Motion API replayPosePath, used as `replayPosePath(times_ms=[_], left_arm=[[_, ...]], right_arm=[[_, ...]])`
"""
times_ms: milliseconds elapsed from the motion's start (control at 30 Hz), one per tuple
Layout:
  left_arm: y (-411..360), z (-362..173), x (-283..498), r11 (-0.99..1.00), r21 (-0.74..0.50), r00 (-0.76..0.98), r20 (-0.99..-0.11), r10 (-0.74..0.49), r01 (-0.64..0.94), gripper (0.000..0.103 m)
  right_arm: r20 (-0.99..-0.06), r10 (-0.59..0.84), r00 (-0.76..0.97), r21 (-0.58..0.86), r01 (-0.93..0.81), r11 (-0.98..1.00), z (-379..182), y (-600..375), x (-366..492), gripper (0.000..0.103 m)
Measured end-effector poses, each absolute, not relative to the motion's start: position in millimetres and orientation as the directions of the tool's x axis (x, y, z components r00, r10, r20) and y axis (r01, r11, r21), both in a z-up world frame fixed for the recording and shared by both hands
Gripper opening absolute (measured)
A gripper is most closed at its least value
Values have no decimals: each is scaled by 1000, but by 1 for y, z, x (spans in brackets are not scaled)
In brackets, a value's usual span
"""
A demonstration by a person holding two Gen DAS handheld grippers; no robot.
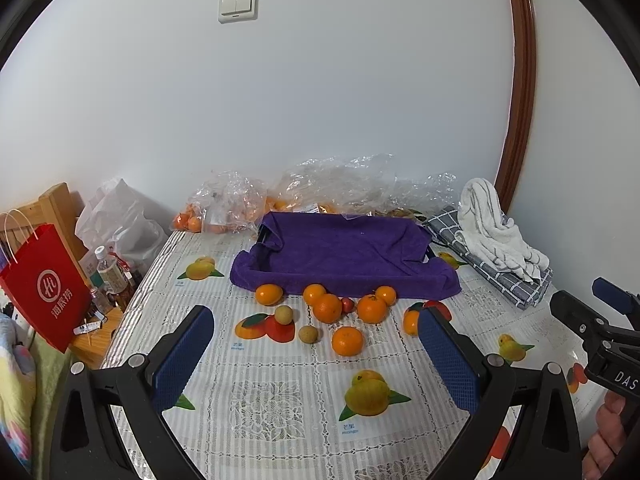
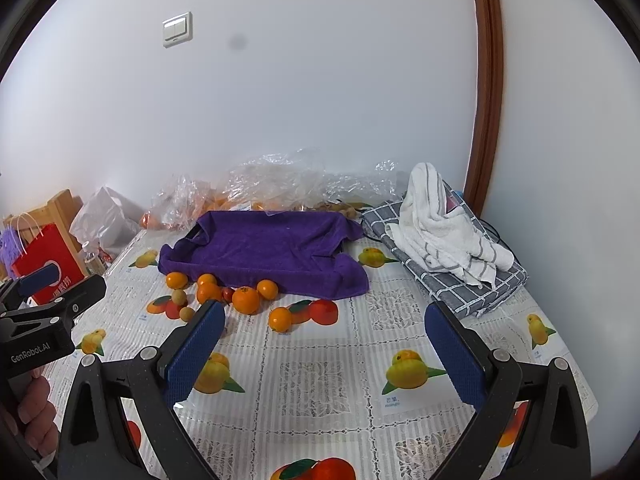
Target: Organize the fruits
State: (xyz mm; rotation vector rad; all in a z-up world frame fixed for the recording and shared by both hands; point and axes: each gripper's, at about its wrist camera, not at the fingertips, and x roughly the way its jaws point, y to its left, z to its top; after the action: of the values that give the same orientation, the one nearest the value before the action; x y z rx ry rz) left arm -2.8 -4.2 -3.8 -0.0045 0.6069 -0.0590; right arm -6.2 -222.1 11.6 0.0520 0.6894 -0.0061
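Observation:
Several oranges (image 1: 347, 341) (image 2: 245, 300), two small tan longans (image 1: 284, 315) (image 2: 179, 297) and a small red fruit (image 1: 347, 305) (image 2: 228, 294) lie loose on the tablecloth in front of a tray lined with a purple towel (image 1: 344, 254) (image 2: 260, 252). The tray holds no fruit. My left gripper (image 1: 316, 320) is open and empty, just short of the fruit. My right gripper (image 2: 324, 320) is open and empty, to the right of the fruit; it also shows at the right edge of the left wrist view (image 1: 592, 312).
Clear plastic bags with more oranges (image 1: 224, 208) (image 2: 256, 188) lie behind the tray by the wall. A white striped towel (image 1: 492, 232) (image 2: 444, 228) sits on a folded grey checked cloth (image 2: 452, 280) at the right. A red paper bag (image 1: 44, 284) and bottles (image 1: 114, 276) stand left of the table.

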Motion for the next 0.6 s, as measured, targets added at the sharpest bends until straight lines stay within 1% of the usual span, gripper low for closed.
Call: replayPosePath(times_ms=[600], left_arm=[[-8, -4, -3, 999, -19, 816, -575, -52, 50, 103]], right_arm=[[-636, 15, 772, 44, 16, 999, 10, -218, -3, 99]])
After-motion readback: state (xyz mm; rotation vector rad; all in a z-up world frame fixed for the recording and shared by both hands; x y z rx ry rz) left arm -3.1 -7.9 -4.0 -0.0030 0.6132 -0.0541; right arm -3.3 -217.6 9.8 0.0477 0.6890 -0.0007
